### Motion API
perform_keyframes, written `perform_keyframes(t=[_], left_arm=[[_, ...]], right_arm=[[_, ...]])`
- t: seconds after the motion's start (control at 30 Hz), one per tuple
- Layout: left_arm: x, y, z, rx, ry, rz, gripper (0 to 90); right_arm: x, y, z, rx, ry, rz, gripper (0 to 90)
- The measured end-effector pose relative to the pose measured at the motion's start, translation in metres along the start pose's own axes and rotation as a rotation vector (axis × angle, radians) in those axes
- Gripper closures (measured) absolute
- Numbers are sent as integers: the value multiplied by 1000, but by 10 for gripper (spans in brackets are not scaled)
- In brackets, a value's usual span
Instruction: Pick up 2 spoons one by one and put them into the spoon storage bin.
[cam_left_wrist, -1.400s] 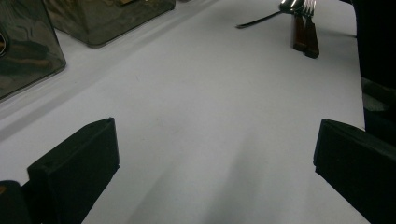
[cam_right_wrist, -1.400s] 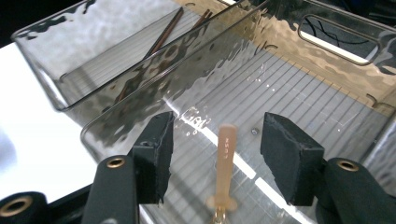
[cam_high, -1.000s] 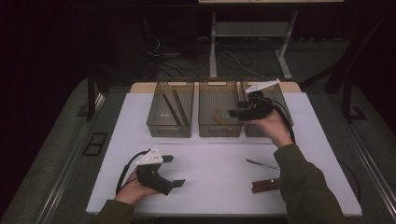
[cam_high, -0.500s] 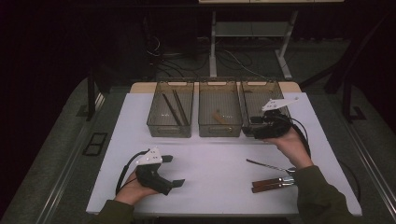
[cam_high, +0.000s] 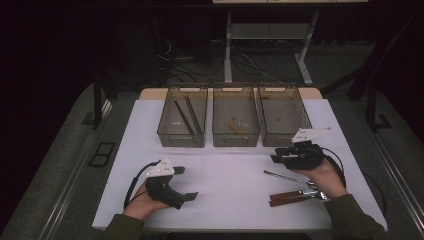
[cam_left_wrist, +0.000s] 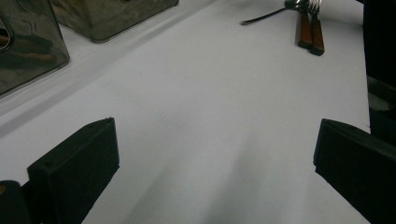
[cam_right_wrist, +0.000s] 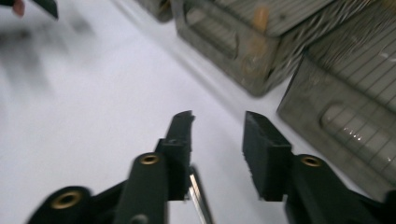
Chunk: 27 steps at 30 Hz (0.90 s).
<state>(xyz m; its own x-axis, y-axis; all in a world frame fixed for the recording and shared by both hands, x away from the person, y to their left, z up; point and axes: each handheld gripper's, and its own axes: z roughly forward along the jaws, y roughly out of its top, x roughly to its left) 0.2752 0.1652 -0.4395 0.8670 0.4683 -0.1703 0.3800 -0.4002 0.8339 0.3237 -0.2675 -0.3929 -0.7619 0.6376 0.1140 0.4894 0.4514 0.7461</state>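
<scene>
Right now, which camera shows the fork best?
The left gripper view: the fork lies near, tines and brown handle plain, beside a second brown handle. The high view shows it small, by the right hand. The right gripper view has just a blurred metal sliver.

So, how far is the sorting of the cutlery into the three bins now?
Done: the left bin holds two long sticks, the middle bin a small wooden piece. In hand: nothing; the right gripper, jaws just closing and empty, hangs over the loose cutlery. Left: those pieces lie on the table. The left gripper rests open.
</scene>
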Motion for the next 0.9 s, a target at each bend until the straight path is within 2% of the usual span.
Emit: perform_keyframes(t=[0.17, 0.27, 0.4, 0.5, 0.67, 0.9], left_arm=[[0, 0, 0, 5, 1, 4, 0], [-1, 0, 0, 7, 3, 6, 0], [-1, 0, 0, 7, 3, 8, 0], [-1, 0, 0, 0, 3, 6, 0], [0, 0, 0, 2, 0, 7, 0], [-1, 0, 0, -1, 2, 6, 0]], right_arm=[[4, -16, -2, 39, 13, -7, 803], [8, -20, 5, 69, 26, -18, 864], [12, -22, 19, 116, 45, -38, 891], [14, -25, 23, 154, 34, -52, 896], [9, -32, 12, 146, 17, -22, 898], [-3, -49, -12, 126, -23, 29, 898]])
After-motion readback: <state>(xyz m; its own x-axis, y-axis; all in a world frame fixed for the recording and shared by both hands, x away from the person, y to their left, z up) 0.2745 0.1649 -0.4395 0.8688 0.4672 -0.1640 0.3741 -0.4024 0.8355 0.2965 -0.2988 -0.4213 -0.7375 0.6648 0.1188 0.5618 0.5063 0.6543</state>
